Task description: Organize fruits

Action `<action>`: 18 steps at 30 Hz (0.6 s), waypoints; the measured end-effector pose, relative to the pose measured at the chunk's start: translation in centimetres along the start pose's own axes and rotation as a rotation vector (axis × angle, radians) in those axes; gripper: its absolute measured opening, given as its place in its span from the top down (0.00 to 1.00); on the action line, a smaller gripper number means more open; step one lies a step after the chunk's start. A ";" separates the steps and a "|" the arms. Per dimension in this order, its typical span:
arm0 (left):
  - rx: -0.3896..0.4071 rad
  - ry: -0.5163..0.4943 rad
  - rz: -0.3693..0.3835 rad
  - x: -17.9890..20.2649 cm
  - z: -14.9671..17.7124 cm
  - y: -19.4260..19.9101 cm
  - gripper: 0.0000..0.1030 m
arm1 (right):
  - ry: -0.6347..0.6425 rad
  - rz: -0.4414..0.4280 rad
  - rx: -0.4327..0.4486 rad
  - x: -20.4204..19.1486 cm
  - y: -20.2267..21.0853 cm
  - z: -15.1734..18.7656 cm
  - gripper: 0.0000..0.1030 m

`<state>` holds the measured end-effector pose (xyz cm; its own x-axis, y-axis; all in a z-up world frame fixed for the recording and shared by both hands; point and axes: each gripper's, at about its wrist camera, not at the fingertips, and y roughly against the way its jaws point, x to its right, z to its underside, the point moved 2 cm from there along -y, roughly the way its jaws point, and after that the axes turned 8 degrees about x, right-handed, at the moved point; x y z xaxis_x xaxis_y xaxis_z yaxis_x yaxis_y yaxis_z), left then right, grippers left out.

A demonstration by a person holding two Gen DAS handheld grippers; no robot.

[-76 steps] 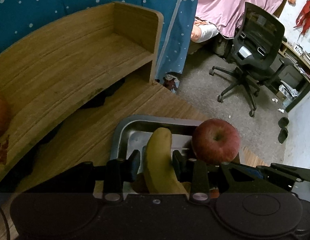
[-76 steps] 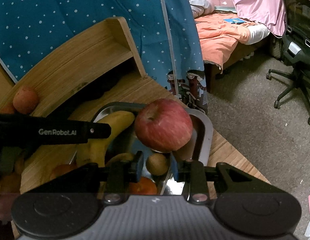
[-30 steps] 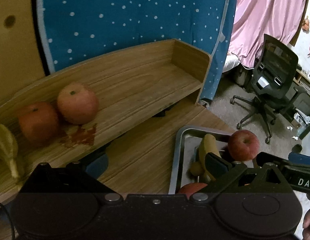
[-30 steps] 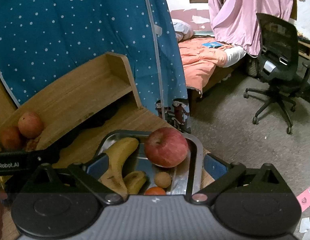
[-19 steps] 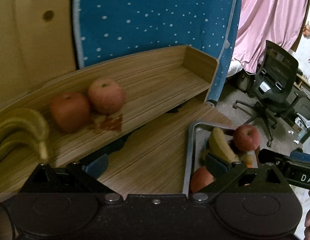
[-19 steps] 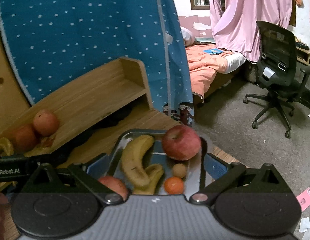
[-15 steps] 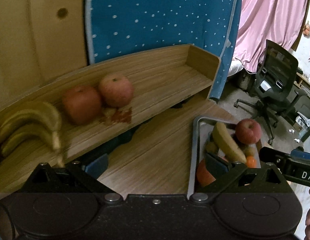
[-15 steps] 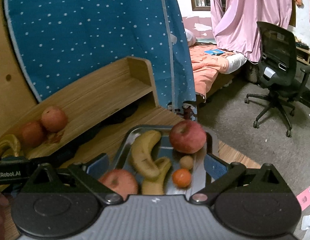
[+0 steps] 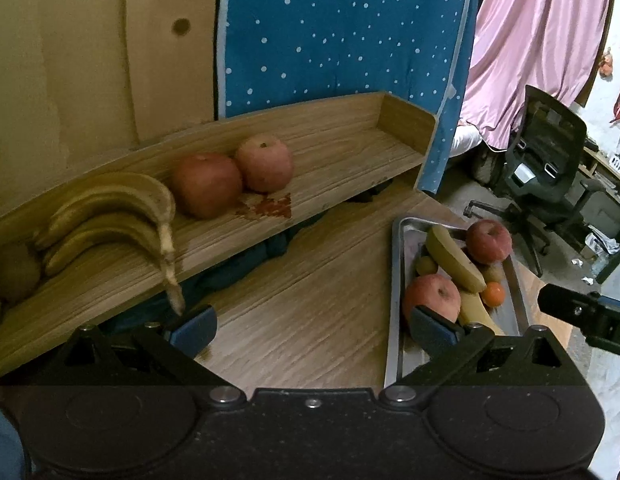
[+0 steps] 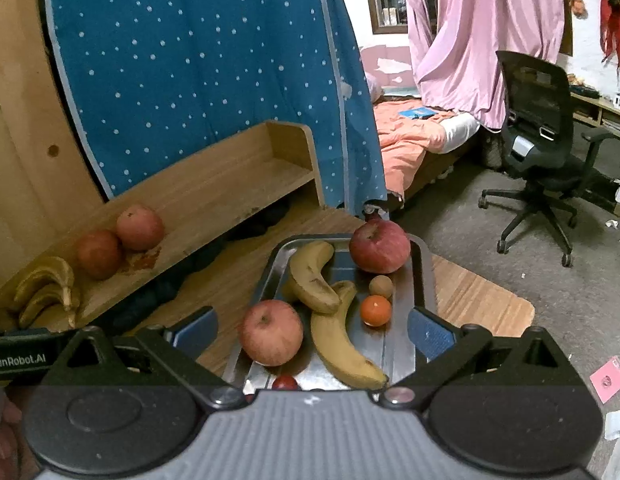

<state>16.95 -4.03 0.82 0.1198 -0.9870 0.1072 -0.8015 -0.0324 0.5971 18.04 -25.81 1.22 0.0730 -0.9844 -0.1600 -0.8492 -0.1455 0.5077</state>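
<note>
- Tray [image 10: 424,276], metal, on wooden surface [image 9: 301,300]: 2 apples, 2 bananas, small fruits.
- Shelf [image 9: 330,148]: 2 apples, banana bunch [image 9: 109,216].
- Left hand-held gripper [image 9: 310,330], right hand-held gripper [image 10: 312,328]: jaws spread, empty.

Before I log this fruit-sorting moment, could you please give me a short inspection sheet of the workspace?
Surface: wooden table, wooden shelf along its back.
Job's things: metal tray holds two apples, two bananas, a small orange and little fruits; shelf holds two apples and a banana bunch.
Clutter: dark cloth under the shelf.
Tongs: left tongs and right tongs both open, empty.
Cables: nothing seen.
Surroundings: dotted blue curtain, office chair, bed.
</note>
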 end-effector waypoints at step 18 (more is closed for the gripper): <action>-0.004 -0.017 0.047 -2.2 4.1 4.9 0.01 | 0.006 0.035 0.025 -2.3 5.5 2.8 0.00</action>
<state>10.40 -2.66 0.28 0.0723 -0.9899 0.1216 -0.8035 0.0144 0.5952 11.74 -24.12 1.98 0.0459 -0.9895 -0.1372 -0.8641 -0.1082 0.4915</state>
